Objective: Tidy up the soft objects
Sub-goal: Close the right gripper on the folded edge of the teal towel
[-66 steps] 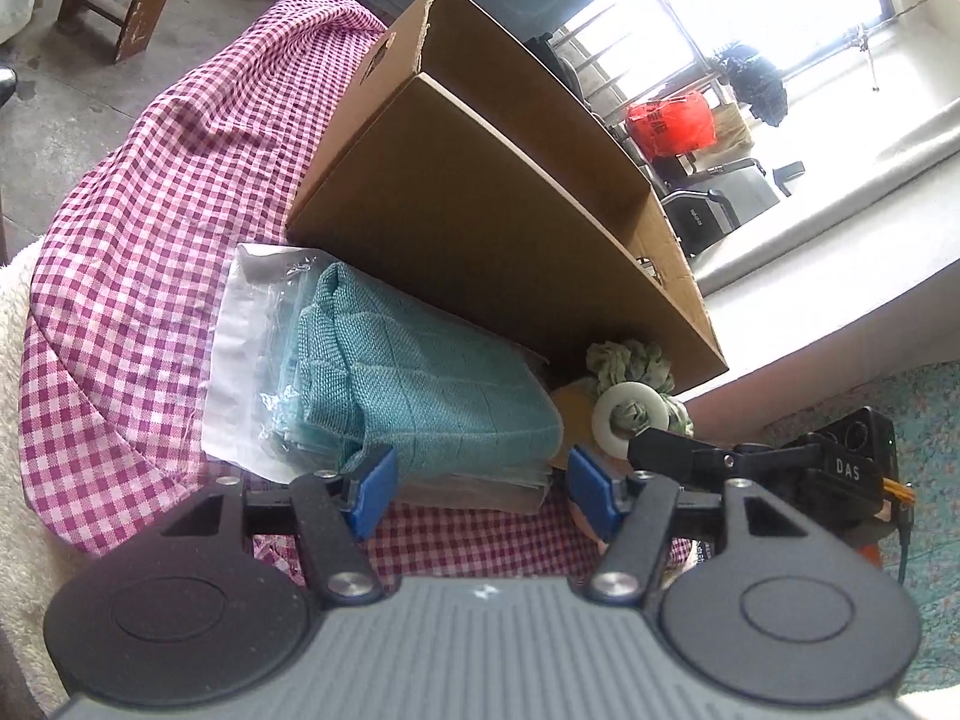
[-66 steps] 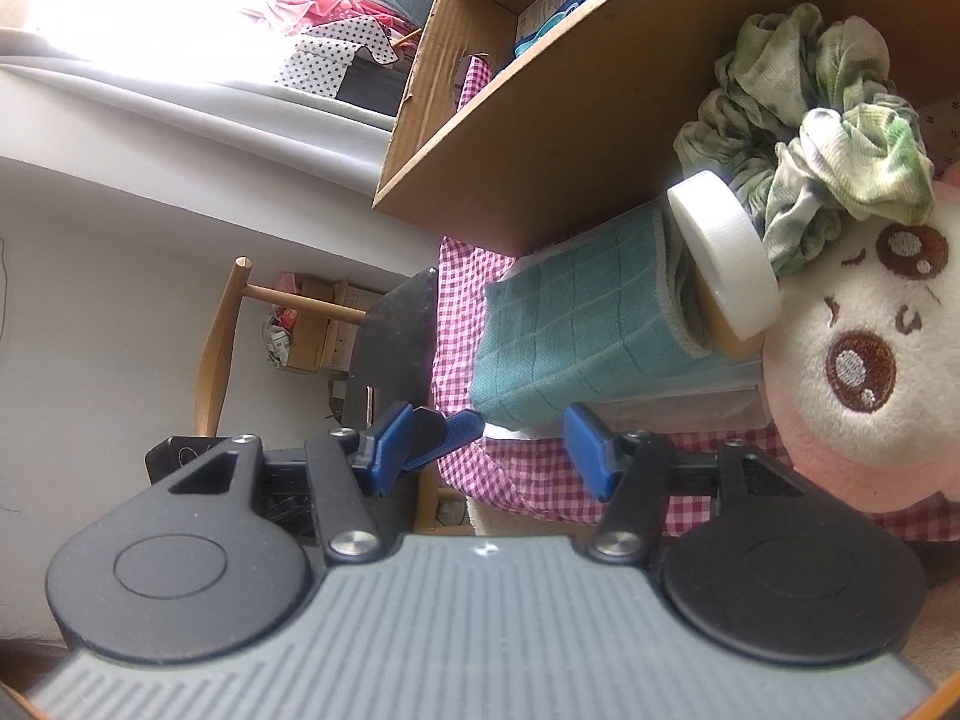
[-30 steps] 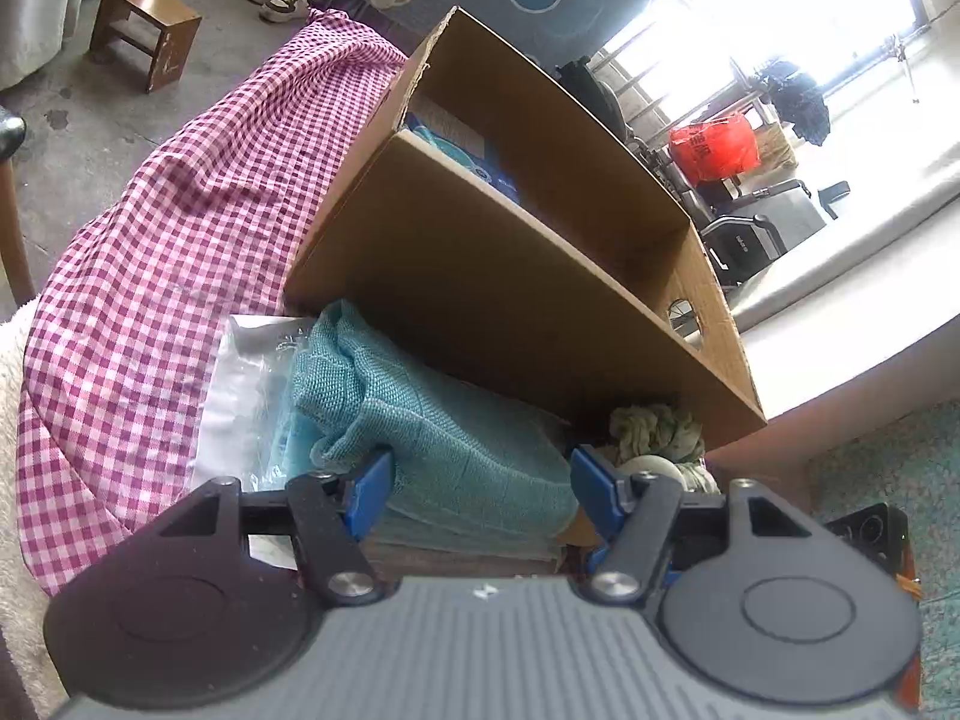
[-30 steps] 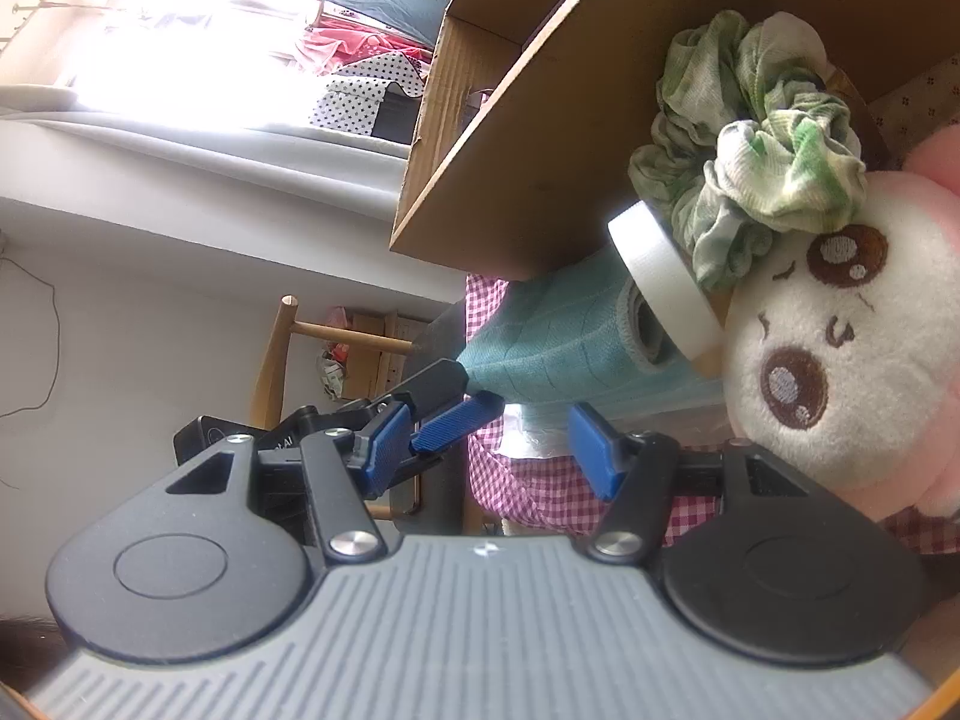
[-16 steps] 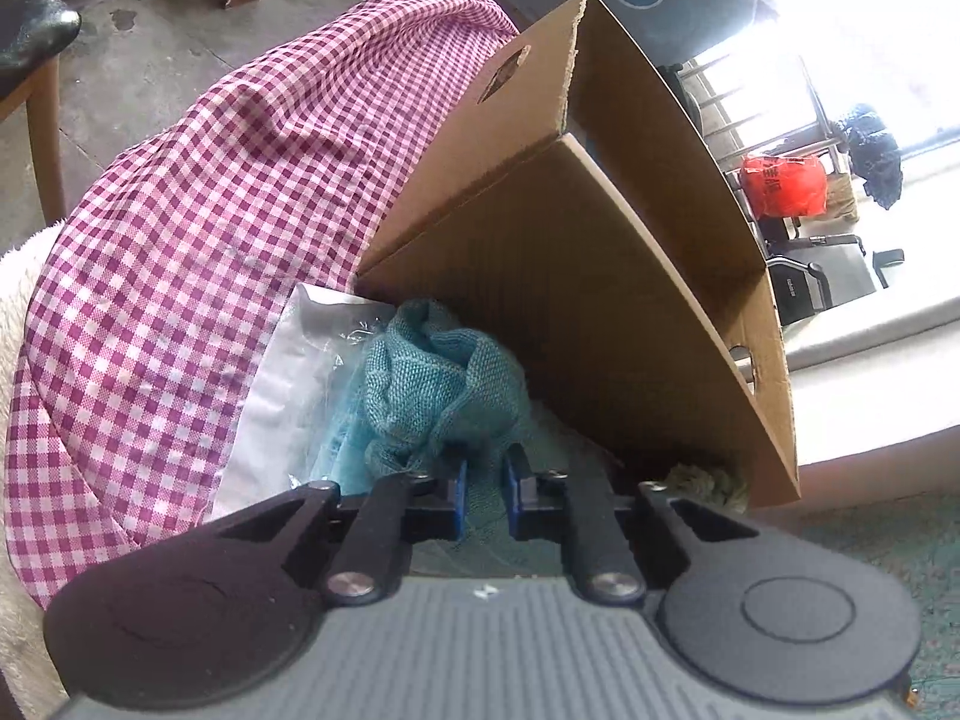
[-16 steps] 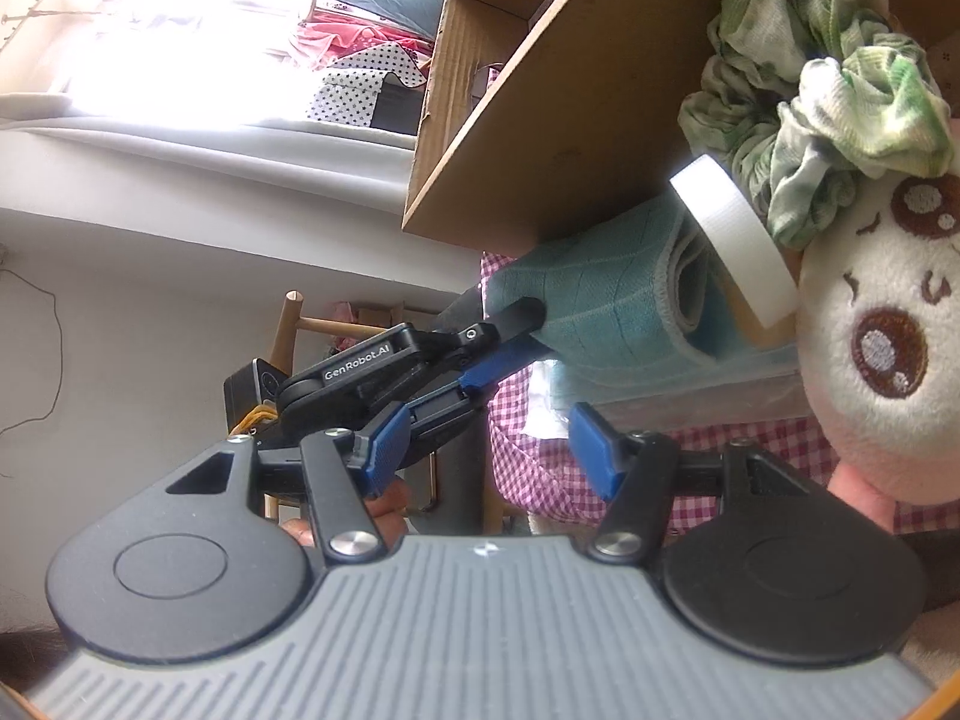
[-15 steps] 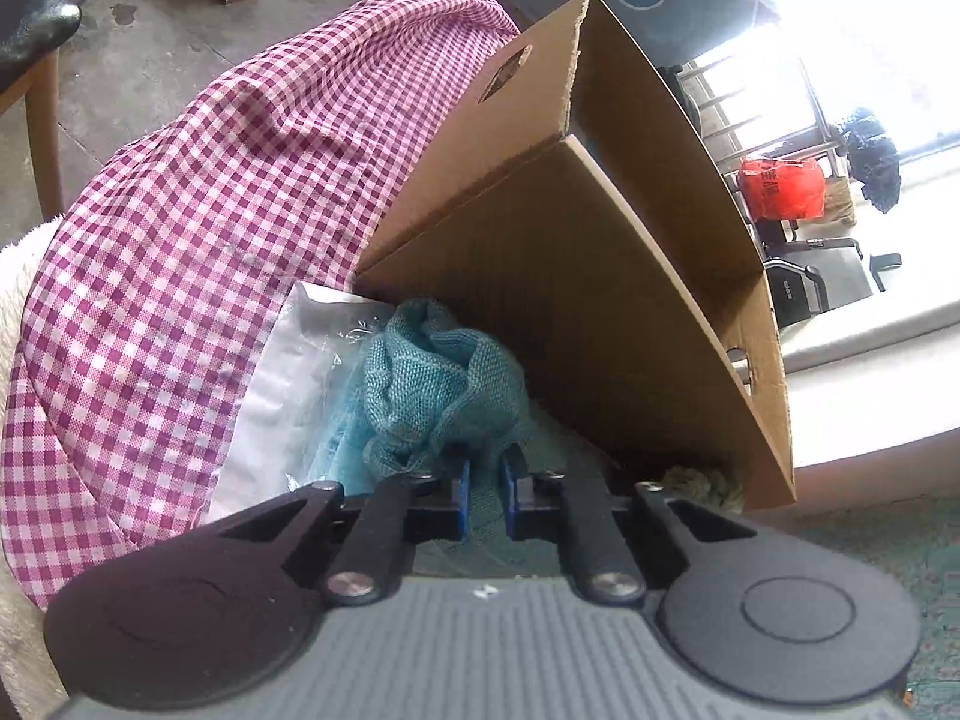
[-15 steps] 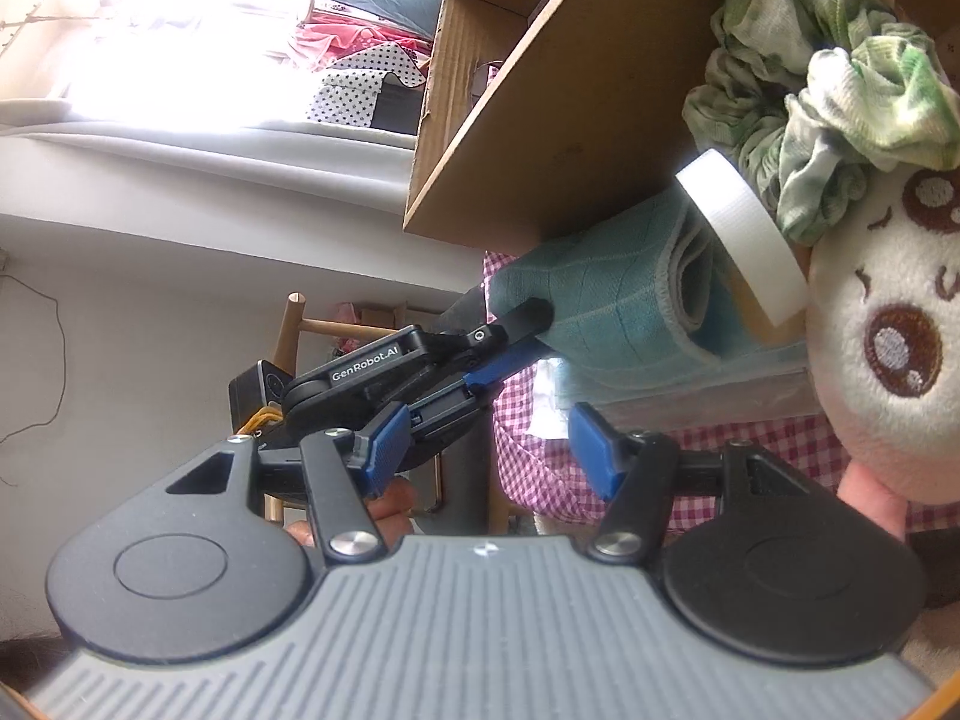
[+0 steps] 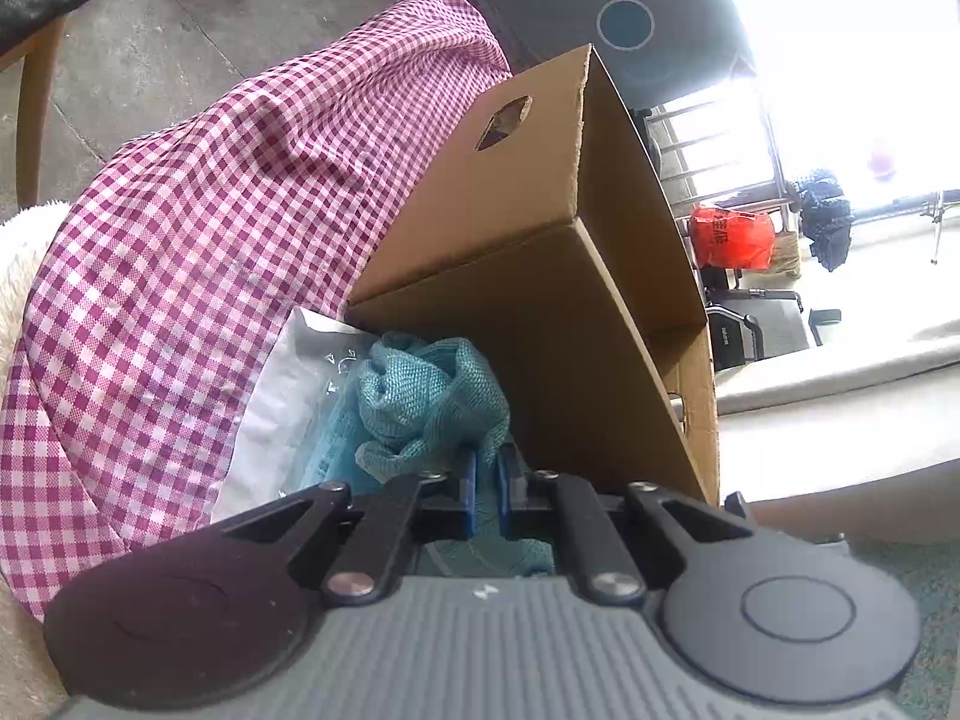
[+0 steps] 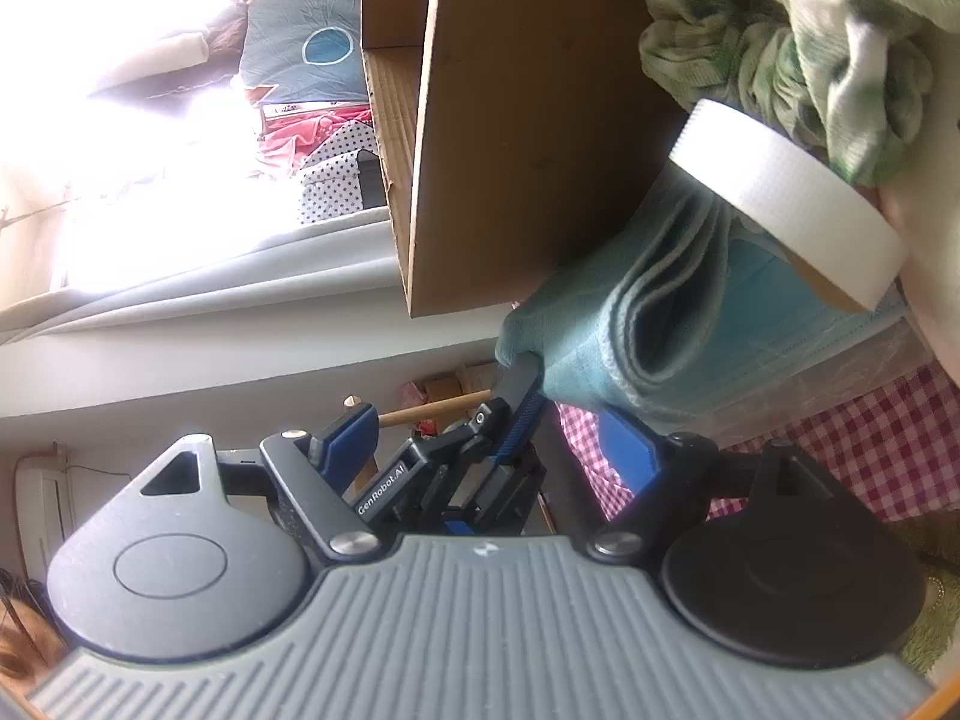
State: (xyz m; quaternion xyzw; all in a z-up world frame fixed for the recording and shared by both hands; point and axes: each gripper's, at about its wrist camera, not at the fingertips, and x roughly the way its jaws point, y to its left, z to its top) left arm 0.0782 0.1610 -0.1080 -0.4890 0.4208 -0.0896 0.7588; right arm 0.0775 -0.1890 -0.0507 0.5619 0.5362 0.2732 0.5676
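Pink-and-white checked cloth (image 9: 198,252) covers the surface, sloping down to bare concrete floor (image 9: 138,42) at far left w/ a wooden chair (image 9: 30,30) at that edge; lots of open checked cloth on the left side, none visible to the right.

Cardboard box (image 9: 540,276) sits on the cloth, open top, oval handle hole in the end wall. Its long near wall runs just beside the teal towel; in right wrist view the box's lower corner edge (image 10: 414,306) hangs close above the towel fold, narrow gap only.

Teal towel (image 9: 420,396) lies bunched on a clear plastic bag (image 9: 282,396), tight against the box wall. Left gripper (image 9: 485,495): jaws closed, blue pads pinching the towel's near edge. Right wrist view shows the same grip from the side (image 10: 528,402), towel (image 10: 606,324) folded in layers, edge lifted off the bag.

Right gripper (image 10: 489,444): jaws wide apart, holding nothing, low beside the left one, near the cloth's edge.

White tape roll (image 10: 780,198) rests against the towel's far end. Green-white scrunchie fabric (image 10: 798,54) is bunched above it, touching the box wall. Part of a pale plush toy (image 10: 930,276) at far right edge, mostly cut off.
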